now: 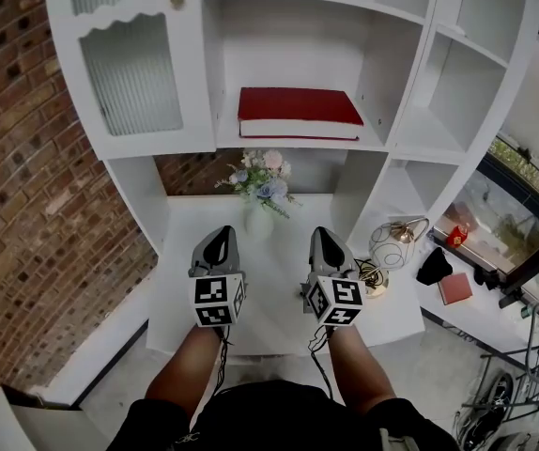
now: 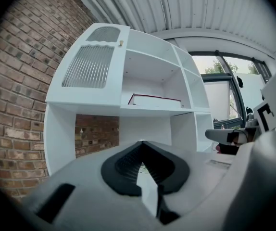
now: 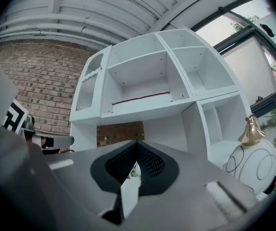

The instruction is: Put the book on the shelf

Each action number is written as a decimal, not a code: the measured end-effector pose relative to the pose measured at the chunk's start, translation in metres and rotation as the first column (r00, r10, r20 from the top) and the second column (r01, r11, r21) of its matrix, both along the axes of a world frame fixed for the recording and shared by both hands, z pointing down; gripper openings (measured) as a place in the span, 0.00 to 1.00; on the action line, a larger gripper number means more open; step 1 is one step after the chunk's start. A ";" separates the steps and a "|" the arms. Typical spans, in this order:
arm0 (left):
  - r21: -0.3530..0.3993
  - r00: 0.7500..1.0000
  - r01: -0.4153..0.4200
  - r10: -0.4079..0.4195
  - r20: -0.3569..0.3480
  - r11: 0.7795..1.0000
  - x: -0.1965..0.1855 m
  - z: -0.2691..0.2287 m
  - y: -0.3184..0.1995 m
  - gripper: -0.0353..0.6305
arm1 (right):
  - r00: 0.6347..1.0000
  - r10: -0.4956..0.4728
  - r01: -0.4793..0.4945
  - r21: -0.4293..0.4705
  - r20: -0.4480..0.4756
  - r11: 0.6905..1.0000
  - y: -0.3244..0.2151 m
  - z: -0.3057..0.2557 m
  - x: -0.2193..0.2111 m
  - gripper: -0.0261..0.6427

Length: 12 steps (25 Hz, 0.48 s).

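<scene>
Two hand-held grippers hovered low over the white counter (image 1: 274, 289), side by side. The left gripper (image 1: 220, 240) had its fingers (image 2: 124, 170) clenched together on nothing, and so did the right gripper (image 1: 324, 240). Just beyond and between them, a small vase of flowers (image 1: 260, 205) stood on the counter. Farther off and higher up, well apart from both sets of fingers, the red book (image 1: 298, 106) lay flat on the middle shelf (image 1: 298, 146) of the white cabinet (image 1: 138, 73), page edges facing forward. The task looked done, since the book rested wholly on the shelf and neither gripper held anything. Little seemed left beyond drawing the grippers away.
</scene>
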<state>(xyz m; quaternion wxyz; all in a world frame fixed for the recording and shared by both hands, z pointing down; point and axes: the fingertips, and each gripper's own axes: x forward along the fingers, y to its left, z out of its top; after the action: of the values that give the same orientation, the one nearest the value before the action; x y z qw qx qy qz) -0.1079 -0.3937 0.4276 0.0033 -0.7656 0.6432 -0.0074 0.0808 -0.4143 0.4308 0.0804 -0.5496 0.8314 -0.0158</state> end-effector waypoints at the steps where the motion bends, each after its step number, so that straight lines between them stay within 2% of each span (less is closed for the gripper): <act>1: -0.007 1.000 -0.001 0.001 -0.005 1.000 0.000 0.002 0.001 0.05 | 1.000 0.007 -0.007 0.006 -0.008 1.000 0.002 0.000 0.000 0.06; 4: -0.027 1.000 -0.007 0.006 -0.020 1.000 0.000 0.008 0.003 0.05 | 0.999 0.017 -0.016 0.018 -0.029 1.000 0.008 0.001 -0.002 0.06; 12: -0.057 1.000 -0.017 0.016 -0.025 0.998 0.001 0.025 0.009 0.06 | 0.999 0.005 -0.006 -0.021 -0.034 1.000 0.015 0.018 -0.008 0.06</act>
<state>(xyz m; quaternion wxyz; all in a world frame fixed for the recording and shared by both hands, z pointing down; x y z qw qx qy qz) -0.1066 -0.3852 0.4525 -0.0262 -0.7706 0.6365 -0.0163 0.0731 -0.3996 0.4489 0.0605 -0.5527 0.8310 -0.0152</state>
